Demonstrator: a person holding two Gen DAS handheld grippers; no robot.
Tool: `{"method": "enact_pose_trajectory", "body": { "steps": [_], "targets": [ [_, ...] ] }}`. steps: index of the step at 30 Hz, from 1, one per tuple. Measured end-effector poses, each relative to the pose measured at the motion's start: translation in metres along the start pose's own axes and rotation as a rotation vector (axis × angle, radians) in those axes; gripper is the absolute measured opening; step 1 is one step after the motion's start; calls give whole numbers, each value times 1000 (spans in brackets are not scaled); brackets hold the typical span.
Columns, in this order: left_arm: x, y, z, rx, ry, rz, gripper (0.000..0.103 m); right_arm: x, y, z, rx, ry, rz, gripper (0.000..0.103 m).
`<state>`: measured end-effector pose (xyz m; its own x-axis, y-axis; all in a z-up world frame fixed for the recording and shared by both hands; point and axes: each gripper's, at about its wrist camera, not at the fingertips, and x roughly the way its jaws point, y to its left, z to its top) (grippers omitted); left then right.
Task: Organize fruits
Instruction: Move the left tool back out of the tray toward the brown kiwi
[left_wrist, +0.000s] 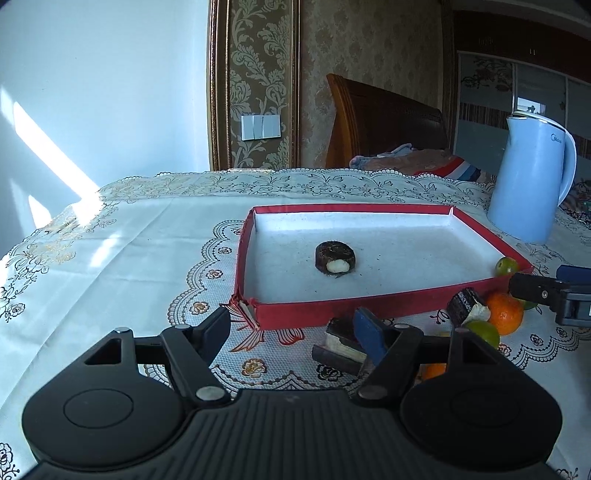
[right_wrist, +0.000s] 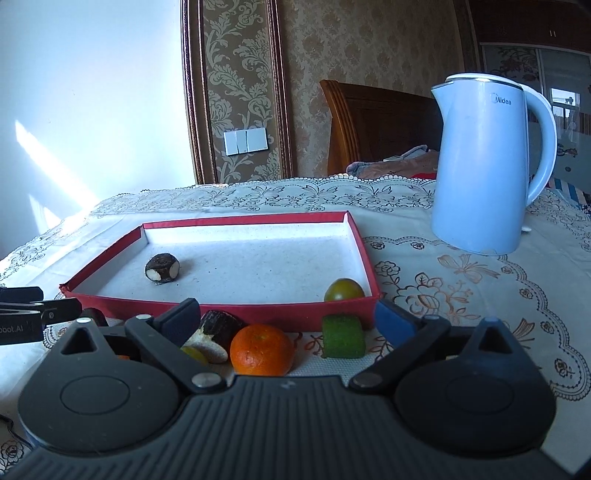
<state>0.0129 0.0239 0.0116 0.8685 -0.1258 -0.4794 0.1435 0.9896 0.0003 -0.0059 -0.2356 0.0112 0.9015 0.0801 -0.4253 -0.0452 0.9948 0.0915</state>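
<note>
Left tool (left_wrist: 295, 325) released, empty, low over table (left_wrist: 129, 258) before tray (left_wrist: 332, 314). Right tool (right_wrist: 288, 317) released, straddling orange (right_wrist: 262, 349) outside tray's near wall. Inside tray: dark fruit piece (left_wrist: 335, 257) mid-floor, green fruit (right_wrist: 344, 290) in near right corner. Kettle (right_wrist: 484, 166) toward table's far right.

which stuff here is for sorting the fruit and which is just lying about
For the job:
- red tray
- dark fruit piece in the tray
- green fruit in the tray
- orange
- green block
- dark piece by the orange

Lying about:
- kettle
- tablecloth
- bed
</note>
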Motion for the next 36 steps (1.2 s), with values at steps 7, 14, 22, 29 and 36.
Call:
{"method": "enact_pose_trajectory", "body": {
  "steps": [7, 14, 22, 29, 36],
  "targets": [
    [-6, 0, -15, 1, 42, -55, 73, 1, 4, -2, -26, 4, -4, 101],
    [-7, -8, -22, 55, 50, -57, 74, 2, 3, -2, -19, 6, -3, 101],
    [-17, -10, -23, 80, 8, -120, 82, 1, 3, -2, -23, 0, -3, 103],
    [-20, -24, -28, 175, 0, -155, 85, 0, 4, -2, -28, -3, 1, 103],
    [-11, -24, -28, 183, 48, -121, 85, 0, 5, -2, -31, -3, -1, 103]
  ]
}}
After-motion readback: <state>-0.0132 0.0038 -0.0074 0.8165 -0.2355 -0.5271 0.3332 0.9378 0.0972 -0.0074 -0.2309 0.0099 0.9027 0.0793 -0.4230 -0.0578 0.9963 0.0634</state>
